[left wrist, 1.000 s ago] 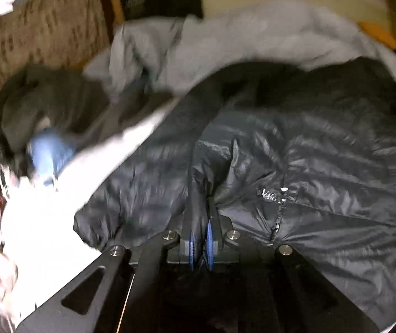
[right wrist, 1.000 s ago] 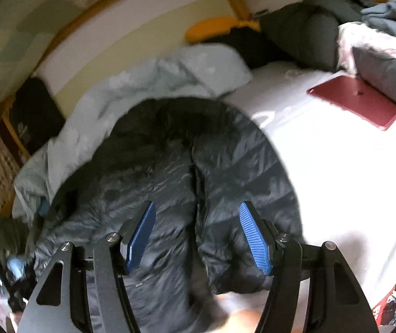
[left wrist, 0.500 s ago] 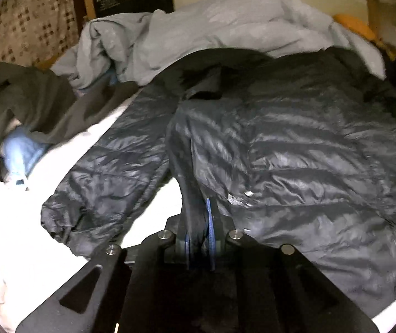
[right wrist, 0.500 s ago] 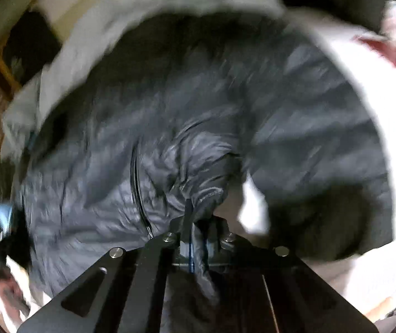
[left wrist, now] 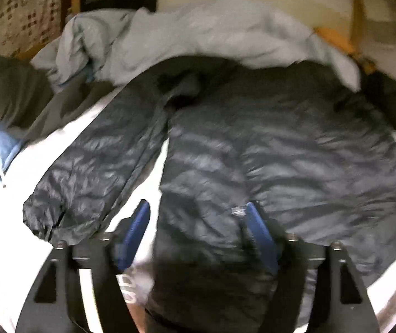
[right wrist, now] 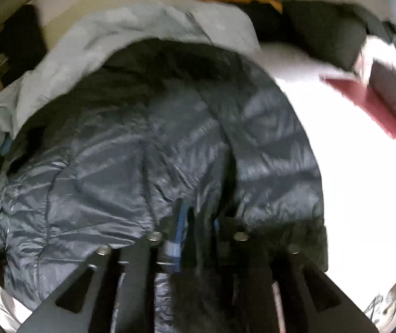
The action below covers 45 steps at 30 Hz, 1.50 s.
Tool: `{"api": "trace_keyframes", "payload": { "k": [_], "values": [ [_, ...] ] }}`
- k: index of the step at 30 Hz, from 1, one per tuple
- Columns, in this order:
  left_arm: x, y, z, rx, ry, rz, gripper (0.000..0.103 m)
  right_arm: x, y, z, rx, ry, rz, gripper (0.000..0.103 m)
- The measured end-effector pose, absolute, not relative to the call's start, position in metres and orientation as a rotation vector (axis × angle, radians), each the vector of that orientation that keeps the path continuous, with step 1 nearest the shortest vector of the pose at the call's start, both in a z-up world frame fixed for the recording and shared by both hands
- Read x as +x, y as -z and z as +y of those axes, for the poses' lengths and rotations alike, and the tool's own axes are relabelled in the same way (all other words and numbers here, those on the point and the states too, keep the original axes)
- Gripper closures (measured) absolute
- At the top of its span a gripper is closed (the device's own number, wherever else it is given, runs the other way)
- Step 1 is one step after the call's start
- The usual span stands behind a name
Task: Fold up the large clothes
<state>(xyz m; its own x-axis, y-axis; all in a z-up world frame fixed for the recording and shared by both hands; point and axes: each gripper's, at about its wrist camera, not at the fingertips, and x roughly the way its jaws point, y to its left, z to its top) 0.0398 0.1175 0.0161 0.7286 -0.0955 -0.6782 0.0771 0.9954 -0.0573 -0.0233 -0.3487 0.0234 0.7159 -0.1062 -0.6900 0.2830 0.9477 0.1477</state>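
We find the left claw [left wrist: 198, 233] with fingers apart over the hem of the dark puffer jacket [left wrist: 281, 152], holding nothing. The right claw [right wrist: 195, 233] is nearly closed, apparently pinching jacket fabric, though blur obscures this. The jacket lies spread on the white bed [right wrist: 364, 194], filling mid-frame, one sleeve [left wrist: 92, 183] lower left. We advise smoothing the body flat, then folding that sleeve inward.
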Motion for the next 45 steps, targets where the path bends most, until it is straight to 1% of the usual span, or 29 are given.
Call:
{"api": "trace_keyframes", "payload": {
  "k": [1, 2, 4, 5, 7, 8, 13, 15, 16, 17, 18, 19, 22, 26, 29, 32, 34, 35, 36, 37, 39, 41, 42, 43, 44, 45],
  "values": [
    [0.033, -0.021, 0.118, -0.038, 0.121, 0.744, 0.030, -0.030, -0.030, -0.347, 0.257, 0.205, 0.714, 0.058],
    [0.025, -0.023, 0.119, -0.045, 0.141, 0.736, 0.028, -0.035, -0.036, -0.346, 0.256, 0.189, 0.682, 0.051],
    [0.005, -0.019, 0.120, -0.036, 0.151, 0.705, 0.022, -0.044, -0.049, -0.342, 0.223, 0.168, 0.647, 0.051],
    [-0.002, -0.012, 0.120, -0.025, 0.147, 0.703, 0.022, -0.049, -0.055, -0.341, 0.206, 0.168, 0.636, 0.051],
    [-0.011, 0.004, 0.117, 0.015, 0.148, 0.738, 0.022, -0.055, -0.059, -0.340, 0.184, 0.177, 0.621, 0.046],
    [-0.012, 0.011, 0.115, 0.033, 0.142, 0.765, 0.022, -0.059, -0.055, -0.342, 0.187, 0.186, 0.635, 0.042],
    [-0.007, 0.029, 0.113, 0.017, 0.126, 0.831, 0.023, -0.081, -0.018, -0.352, 0.323, 0.161, 0.783, 0.041],
    [-0.004, 0.032, 0.118, -0.026, 0.123, 0.846, 0.033, -0.084, -0.008, -0.352, 0.332, 0.175, 0.821, 0.041],
    [-0.002, 0.033, 0.120, -0.041, 0.120, 0.851, 0.052, -0.085, -0.007, -0.350, 0.323, 0.172, 0.825, 0.043],
    [-0.001, 0.033, 0.122, -0.055, 0.119, 0.850, 0.081, -0.085, -0.007, -0.347, 0.306, 0.148, 0.827, 0.064],
    [-0.002, 0.032, 0.124, -0.078, 0.132, 0.843, 0.092, -0.084, -0.006, -0.344, 0.291, 0.126, 0.832, 0.092],
    [-0.004, 0.028, 0.126, -0.107, 0.147, 0.825, 0.096, -0.084, -0.006, -0.341, 0.277, 0.106, 0.832, 0.096],
    [-0.017, 0.003, 0.129, -0.121, 0.150, 0.725, 0.098, -0.095, -0.020, -0.336, 0.244, 0.094, 0.751, 0.098],
    [-0.020, -0.040, 0.135, -0.149, 0.147, 0.633, 0.098, -0.095, -0.063, -0.351, 0.307, 0.055, 0.610, 0.098],
    [0.020, -0.060, 0.128, -0.093, 0.116, 0.680, 0.097, -0.057, -0.088, -0.359, 0.253, 0.074, 0.614, 0.098],
    [0.073, -0.057, 0.118, -0.044, 0.089, 0.711, 0.096, 0.002, -0.095, -0.360, 0.225, 0.074, 0.617, 0.098],
    [0.109, -0.041, 0.111, -0.026, 0.081, 0.746, 0.095, 0.041, -0.089, -0.358, 0.197, 0.087, 0.636, 0.098],
    [0.123, -0.032, 0.109, -0.022, 0.077, 0.762, 0.092, 0.061, -0.080, -0.357, 0.178, 0.096, 0.653, 0.098],
    [0.136, -0.021, 0.109, -0.019, 0.077, 0.777, 0.091, 0.077, -0.070, -0.358, 0.166, 0.110, 0.672, 0.098],
    [0.145, -0.011, 0.110, -0.018, 0.075, 0.787, 0.088, 0.090, -0.060, -0.359, 0.161, 0.129, 0.687, 0.098],
    [0.157, 0.007, 0.111, 0.013, 0.042, 0.807, 0.075, 0.109, -0.043, -0.365, 0.148, 0.197, 0.710, 0.098],
    [0.166, 0.019, 0.116, 0.033, -0.012, 0.820, 0.046, 0.118, -0.036, -0.377, 0.137, 0.279, 0.721, 0.098],
    [0.166, 0.020, 0.121, 0.020, -0.028, 0.812, 0.042, 0.119, -0.036, -0.385, 0.151, 0.304, 0.716, 0.098],
    [0.164, 0.018, 0.125, 0.004, -0.025, 0.797, 0.040, 0.115, -0.037, -0.393, 0.182, 0.311, 0.709, 0.097],
    [0.160, 0.014, 0.129, -0.013, -0.012, 0.776, 0.040, 0.109, -0.040, -0.401, 0.226, 0.307, 0.697, 0.093],
    [0.155, 0.007, 0.131, -0.026, 0.004, 0.754, 0.040, 0.100, -0.046, -0.409, 0.282, 0.277, 0.673, 0.093]
  ]
}}
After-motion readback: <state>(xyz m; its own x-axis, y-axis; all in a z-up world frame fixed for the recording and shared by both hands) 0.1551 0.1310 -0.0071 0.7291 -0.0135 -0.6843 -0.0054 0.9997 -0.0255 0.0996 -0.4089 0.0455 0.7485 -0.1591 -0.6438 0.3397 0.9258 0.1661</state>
